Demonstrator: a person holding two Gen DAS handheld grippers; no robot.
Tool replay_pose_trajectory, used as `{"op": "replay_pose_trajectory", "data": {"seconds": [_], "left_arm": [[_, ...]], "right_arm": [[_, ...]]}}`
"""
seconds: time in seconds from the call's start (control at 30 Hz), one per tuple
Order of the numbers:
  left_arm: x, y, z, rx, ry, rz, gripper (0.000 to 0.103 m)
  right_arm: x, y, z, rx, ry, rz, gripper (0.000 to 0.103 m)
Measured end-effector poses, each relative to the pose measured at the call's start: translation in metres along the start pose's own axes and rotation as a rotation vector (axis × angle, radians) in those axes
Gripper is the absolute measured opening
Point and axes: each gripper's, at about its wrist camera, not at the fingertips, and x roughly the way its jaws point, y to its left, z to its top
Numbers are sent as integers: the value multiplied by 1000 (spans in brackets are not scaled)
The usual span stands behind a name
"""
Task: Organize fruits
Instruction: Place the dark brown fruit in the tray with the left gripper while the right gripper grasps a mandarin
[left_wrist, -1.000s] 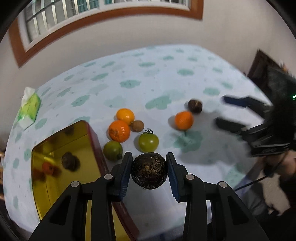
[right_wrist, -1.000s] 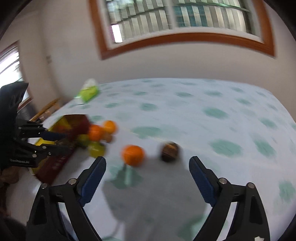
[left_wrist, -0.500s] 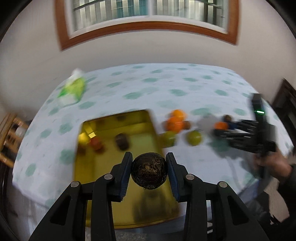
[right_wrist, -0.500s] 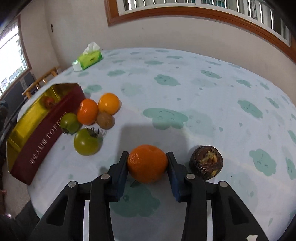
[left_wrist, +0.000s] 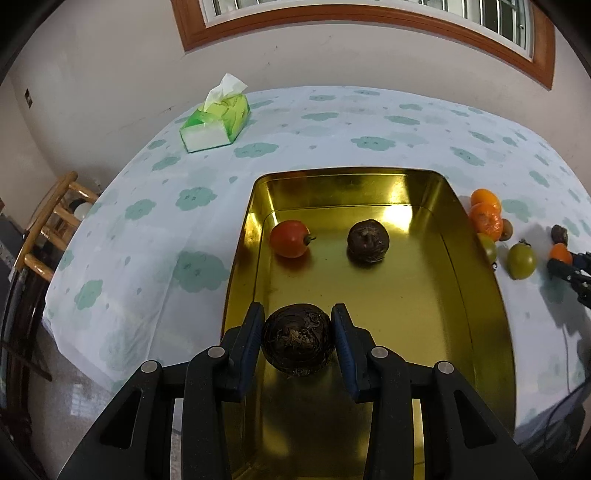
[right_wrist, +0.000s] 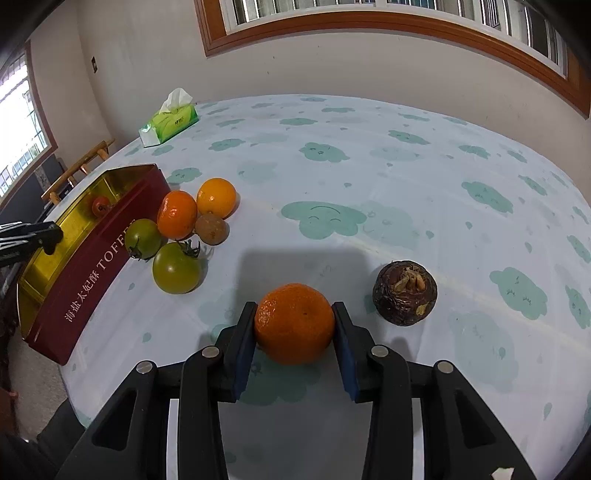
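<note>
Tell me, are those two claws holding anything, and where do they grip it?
The left gripper clamps a dark brown round fruit by its sides; the right gripper clamps an orange by its sides.

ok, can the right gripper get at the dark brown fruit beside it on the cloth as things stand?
Probably not yet. The right gripper is shut on the orange, so its jaws are full. The dark brown fruit lies apart on the tablecloth, with nothing around it, so the path itself looks free.
</note>
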Motion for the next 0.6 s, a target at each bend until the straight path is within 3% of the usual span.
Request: {"op": "replay_pose_trajectory", "data": {"seconds": [0.53,0.6], "left_arm": [[14,-5,7,18,-15,54,40],[12,-5,7,15,-24,64,46]], "right_arm": [[0,-1,0,-1,0,0,37],[0,-1,0,-1,0,0,37]]}}
